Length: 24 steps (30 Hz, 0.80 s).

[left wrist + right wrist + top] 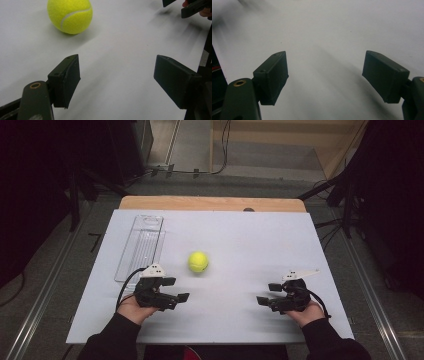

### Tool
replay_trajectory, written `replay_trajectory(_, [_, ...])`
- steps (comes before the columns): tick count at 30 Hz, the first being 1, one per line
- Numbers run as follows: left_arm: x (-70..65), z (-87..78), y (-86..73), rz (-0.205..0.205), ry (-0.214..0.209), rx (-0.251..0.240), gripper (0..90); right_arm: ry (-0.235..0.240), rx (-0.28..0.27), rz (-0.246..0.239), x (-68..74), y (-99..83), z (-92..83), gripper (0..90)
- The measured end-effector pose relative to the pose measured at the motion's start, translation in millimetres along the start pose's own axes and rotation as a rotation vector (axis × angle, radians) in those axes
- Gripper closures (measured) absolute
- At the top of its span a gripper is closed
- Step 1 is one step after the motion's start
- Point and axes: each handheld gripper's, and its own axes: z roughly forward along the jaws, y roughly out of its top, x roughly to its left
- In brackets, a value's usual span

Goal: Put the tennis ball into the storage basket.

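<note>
High view looks down on a pale white tabletop (240,245) whose far edge shows a strip of bare wood. Around it the room is dark: a grey floor, metal rails running along both sides, stands and loose cables near the far corners, and a lighter wooden structure beyond the far edge. A clear plastic tray (141,247) lies lengthwise near the left edge of the tabletop, reaching toward the far left corner.

A yellow tennis ball (198,261) rests on the tabletop about midway between the left and right edges, just right of the tray and apart from it. The left gripper (181,291) is held near the near edge, left of centre, its jaws pointing toward the right edge; the ball sits beyond it toward the far edge, near but clear of the jaws. In the left gripper view the ball (70,15) lies ahead and off to the left, outside the gap, and the jaws stand apart with nothing but bare tabletop between them.

The right gripper (266,294) is held near the near edge, right of centre, pointing toward the left edge, well apart from the ball. In the right gripper view its jaws stand wide apart over bare tabletop, gripping nothing.
</note>
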Motion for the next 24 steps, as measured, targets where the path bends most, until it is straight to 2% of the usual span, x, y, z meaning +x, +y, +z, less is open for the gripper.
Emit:
replay_trajectory(8, [-0.2,5.7,8.4,-0.002,0.002,-0.007,20.3,-0.001,0.005,-0.008,0.5,0.2,0.3,18.7])
replay_trajectory(10, [0.4,8.2,10.7,0.001,-0.004,-0.005,15.6,-0.002,0.005,-0.008,0.5,0.1,0.3,17.4])
replay_trajectory(13, [1.7,10.8,14.2,-0.029,-0.032,-0.008,0.0,0.008,0.011,0.002,0.5,0.7,1.1,10.5])
replay_trajectory(16, [1.5,10.8,16.7,-0.023,-0.04,-0.009,0.0,-0.019,0.012,-0.013,1.1,1.3,0.8,9.1])
replay_trajectory(19, [-0.1,12.1,22.8,0.003,-0.02,0.002,0.0,-0.025,0.011,-0.014,0.2,1.6,-0.3,9.1])
replay_trajectory(24, [-0.3,15.2,30.7,0.019,-0.01,0.02,1.2,-0.027,0.007,-0.015,0.8,2.6,-1.5,9.1])
